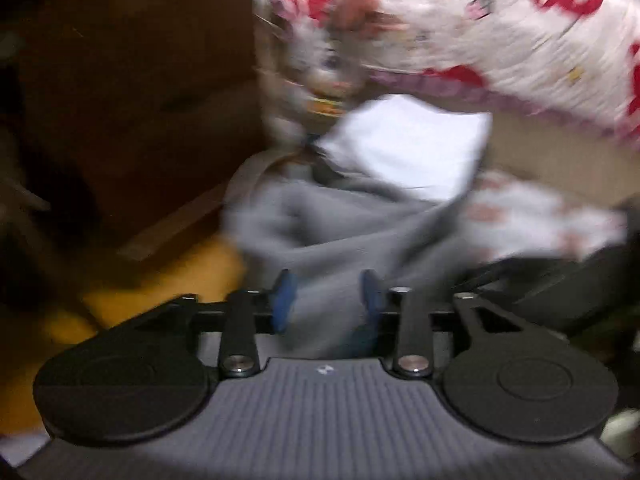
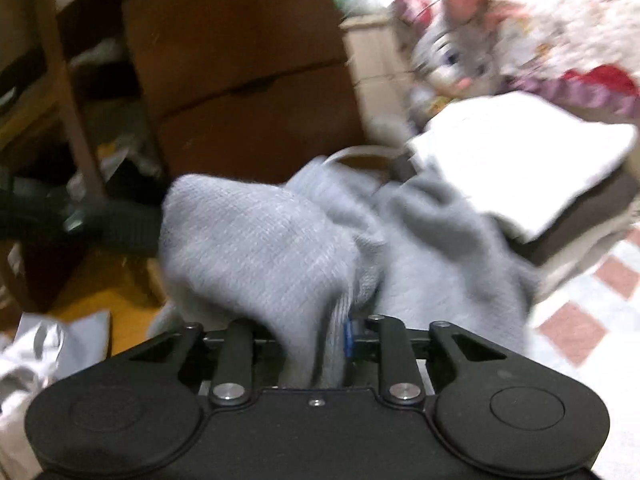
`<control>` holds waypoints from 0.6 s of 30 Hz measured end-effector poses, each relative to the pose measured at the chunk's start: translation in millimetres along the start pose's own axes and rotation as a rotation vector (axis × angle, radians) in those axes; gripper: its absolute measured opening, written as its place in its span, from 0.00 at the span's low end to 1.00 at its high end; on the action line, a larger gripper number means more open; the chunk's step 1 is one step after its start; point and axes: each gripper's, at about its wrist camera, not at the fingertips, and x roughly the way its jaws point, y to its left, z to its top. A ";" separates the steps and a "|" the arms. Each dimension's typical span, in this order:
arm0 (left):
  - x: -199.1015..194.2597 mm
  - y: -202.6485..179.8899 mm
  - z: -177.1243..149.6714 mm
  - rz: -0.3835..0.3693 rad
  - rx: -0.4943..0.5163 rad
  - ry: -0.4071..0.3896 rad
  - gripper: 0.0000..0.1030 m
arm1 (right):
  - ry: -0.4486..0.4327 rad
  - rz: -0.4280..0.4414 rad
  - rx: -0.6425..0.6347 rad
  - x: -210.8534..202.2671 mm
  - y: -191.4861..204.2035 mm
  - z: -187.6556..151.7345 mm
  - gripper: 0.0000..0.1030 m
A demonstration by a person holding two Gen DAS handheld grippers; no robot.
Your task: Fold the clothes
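Note:
A grey knit garment (image 1: 320, 224) lies bunched in front of both grippers. In the left wrist view my left gripper (image 1: 327, 300) has its blue pads (image 1: 284, 300) well apart, and the grey cloth runs loosely through the gap. In the right wrist view my right gripper (image 2: 332, 336) is shut on a thick fold of the grey garment (image 2: 260, 240), which billows up over its fingers and hides most of them; only a sliver of a blue pad (image 2: 349, 338) shows. A folded white cloth (image 1: 404, 144) (image 2: 512, 152) lies just beyond the garment. Both views are blurred.
A quilt with red print (image 1: 480, 32) and a grey plush toy (image 2: 452, 48) are at the back. Brown cardboard boxes (image 2: 240, 60) stand to the left beside a wooden frame (image 2: 64, 100). A red-and-white checked sheet (image 2: 580, 320) lies at the right. Crumpled plastic (image 2: 36, 352) is at lower left.

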 end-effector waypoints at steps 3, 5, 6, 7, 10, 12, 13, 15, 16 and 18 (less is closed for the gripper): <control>16.9 15.5 -11.1 0.043 -0.013 0.078 0.50 | -0.075 -0.063 0.051 -23.2 -19.0 8.9 0.12; 33.6 17.5 -19.7 -0.021 -0.086 0.092 0.51 | -0.123 -0.105 0.085 -38.2 -31.9 14.9 0.03; 42.7 17.1 -24.2 -0.061 -0.122 0.090 0.56 | -0.138 -0.137 0.077 -43.0 -36.8 17.2 0.03; 53.4 10.4 -26.9 -0.110 -0.126 0.089 0.58 | -0.123 -0.153 0.067 -44.2 -42.1 18.7 0.03; 86.1 -13.8 -34.7 -0.252 -0.094 0.071 0.69 | -0.080 -0.141 0.099 -45.7 -59.4 18.8 0.03; 115.1 -35.2 -43.5 -0.201 0.039 0.051 0.90 | -0.055 -0.141 0.101 -46.7 -61.9 13.9 0.03; 127.3 -40.4 -47.1 -0.175 0.075 0.064 0.95 | -0.047 -0.151 0.096 -46.2 -61.6 10.8 0.03; 146.3 -44.1 -52.9 -0.153 0.101 0.092 0.94 | -0.034 -0.163 0.099 -43.3 -61.7 4.1 0.03; 150.4 -40.3 -54.1 -0.075 -0.023 0.108 0.89 | -0.028 -0.160 0.115 -42.3 -64.3 1.2 0.03; 145.7 -32.1 -54.6 -0.150 -0.101 0.103 0.54 | -0.016 -0.151 0.142 -41.1 -69.1 -4.2 0.03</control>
